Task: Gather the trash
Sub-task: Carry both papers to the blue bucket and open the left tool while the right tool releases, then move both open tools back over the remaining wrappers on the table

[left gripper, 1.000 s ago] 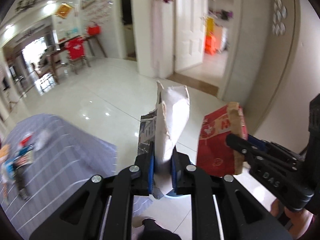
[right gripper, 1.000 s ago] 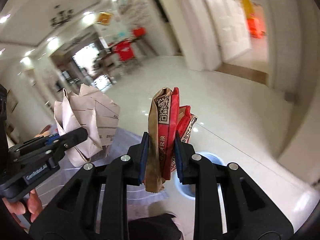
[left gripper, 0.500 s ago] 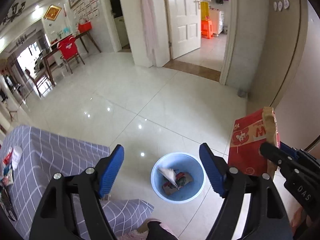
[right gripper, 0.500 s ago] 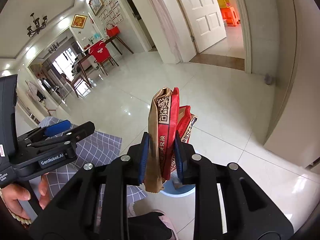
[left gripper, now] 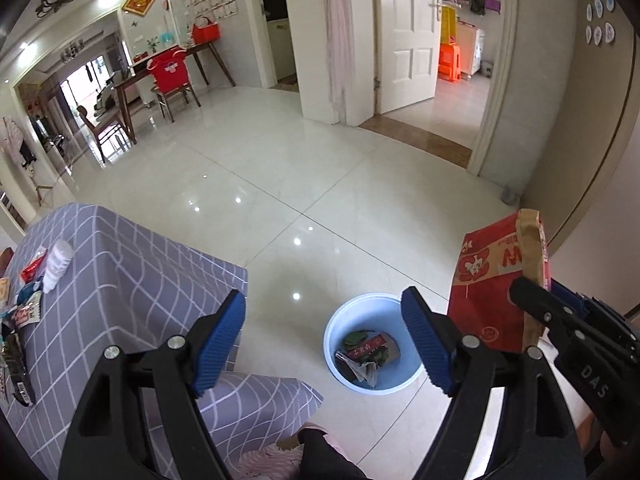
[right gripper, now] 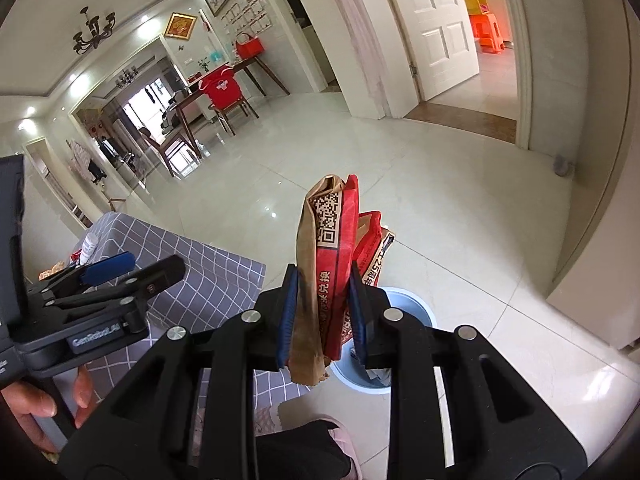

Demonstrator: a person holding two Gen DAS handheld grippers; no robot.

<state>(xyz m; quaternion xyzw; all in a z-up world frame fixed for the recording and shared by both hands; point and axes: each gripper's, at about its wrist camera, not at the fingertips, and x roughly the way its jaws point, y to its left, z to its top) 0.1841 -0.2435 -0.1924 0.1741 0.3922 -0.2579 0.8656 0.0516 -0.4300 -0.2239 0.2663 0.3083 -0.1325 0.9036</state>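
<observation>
My left gripper (left gripper: 322,336) is open and empty, held above the floor over a light blue trash basin (left gripper: 340,376) that holds crumpled paper and wrappers. My right gripper (right gripper: 322,316) is shut on a flattened red and brown paper bag (right gripper: 328,264), held upright over the basin's rim (right gripper: 416,300). The bag also shows at the right of the left wrist view (left gripper: 492,280), clamped by the right gripper (left gripper: 536,300). The left gripper shows at the left of the right wrist view (right gripper: 120,268).
A table with a grey checked cloth (left gripper: 120,280) stands left of the basin, with wrappers and a white bottle (left gripper: 58,260) on its far end. White tiled floor (left gripper: 280,184) stretches ahead. A beige wall (left gripper: 580,160) and doorway are at the right.
My left gripper opened and let go of the white crumpled paper bag, which dropped into the blue basin. The right gripper still holds the red bag.
</observation>
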